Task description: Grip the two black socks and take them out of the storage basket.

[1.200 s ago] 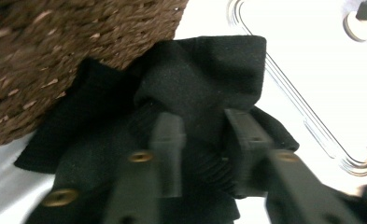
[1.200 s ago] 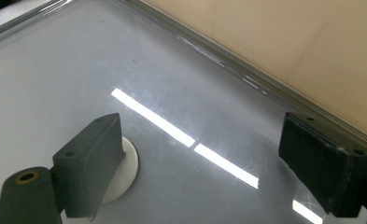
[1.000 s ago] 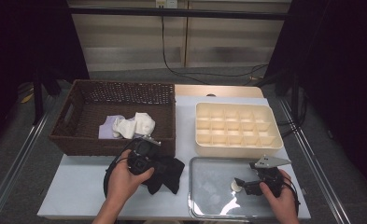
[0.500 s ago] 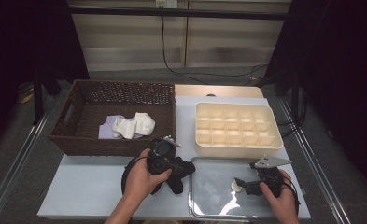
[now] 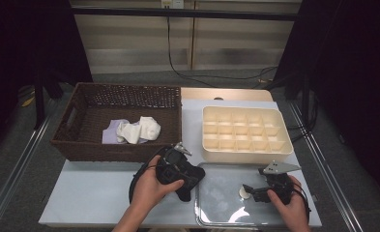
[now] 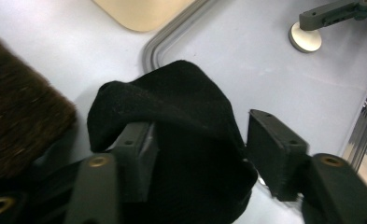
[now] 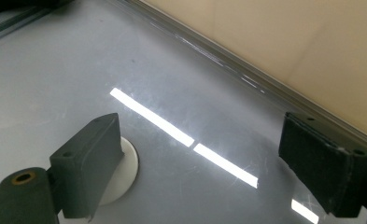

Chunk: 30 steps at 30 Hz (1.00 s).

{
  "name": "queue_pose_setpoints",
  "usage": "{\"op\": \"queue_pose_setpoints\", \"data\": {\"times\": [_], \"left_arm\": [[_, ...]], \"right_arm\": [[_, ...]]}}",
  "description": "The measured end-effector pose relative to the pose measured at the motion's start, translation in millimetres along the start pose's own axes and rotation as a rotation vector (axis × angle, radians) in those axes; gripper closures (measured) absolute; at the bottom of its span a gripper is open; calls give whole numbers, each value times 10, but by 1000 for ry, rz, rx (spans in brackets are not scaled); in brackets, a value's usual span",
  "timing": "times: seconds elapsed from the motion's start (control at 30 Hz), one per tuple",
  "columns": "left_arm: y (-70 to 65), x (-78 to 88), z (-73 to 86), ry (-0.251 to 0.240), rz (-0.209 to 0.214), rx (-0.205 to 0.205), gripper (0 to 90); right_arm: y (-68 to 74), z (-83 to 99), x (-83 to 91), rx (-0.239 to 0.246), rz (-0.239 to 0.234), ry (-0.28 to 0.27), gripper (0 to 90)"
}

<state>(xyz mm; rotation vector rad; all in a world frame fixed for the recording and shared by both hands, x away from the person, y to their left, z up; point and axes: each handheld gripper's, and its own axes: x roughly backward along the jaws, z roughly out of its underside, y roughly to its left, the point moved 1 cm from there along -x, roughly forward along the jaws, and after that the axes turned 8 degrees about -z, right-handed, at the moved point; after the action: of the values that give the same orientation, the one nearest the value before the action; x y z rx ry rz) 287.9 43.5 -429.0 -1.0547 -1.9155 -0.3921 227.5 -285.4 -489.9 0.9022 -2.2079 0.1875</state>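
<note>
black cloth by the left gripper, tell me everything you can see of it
The black cloth is a soft, matte, fuzzy-looking fabric, bunched into a rounded hump. It is draped over one jaw of the left gripper, whose jaws stand apart. It sits at the left edge of the metal tray, partly over the rim and partly over the white table, just in front of the wicker basket. Whether it is a sock or a glove is unclear.
</note>
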Motion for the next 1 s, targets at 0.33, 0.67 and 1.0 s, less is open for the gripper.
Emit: {"op": "queue_pose_setpoints", "data": {"times": [0.33, 0.67, 1.0], "left_arm": [[265, 260, 225, -16, -100, 95, 385], [344, 69, 481, 33, -134, 103, 453], [312, 14, 506, 44, -141, 98, 565]], "right_arm": [[161, -163, -27, 18, -35, 22, 141], [386, -580, -292, 55, -152, 37, 277], [671, -1030, -649, 97, -260, 39, 389]]}}
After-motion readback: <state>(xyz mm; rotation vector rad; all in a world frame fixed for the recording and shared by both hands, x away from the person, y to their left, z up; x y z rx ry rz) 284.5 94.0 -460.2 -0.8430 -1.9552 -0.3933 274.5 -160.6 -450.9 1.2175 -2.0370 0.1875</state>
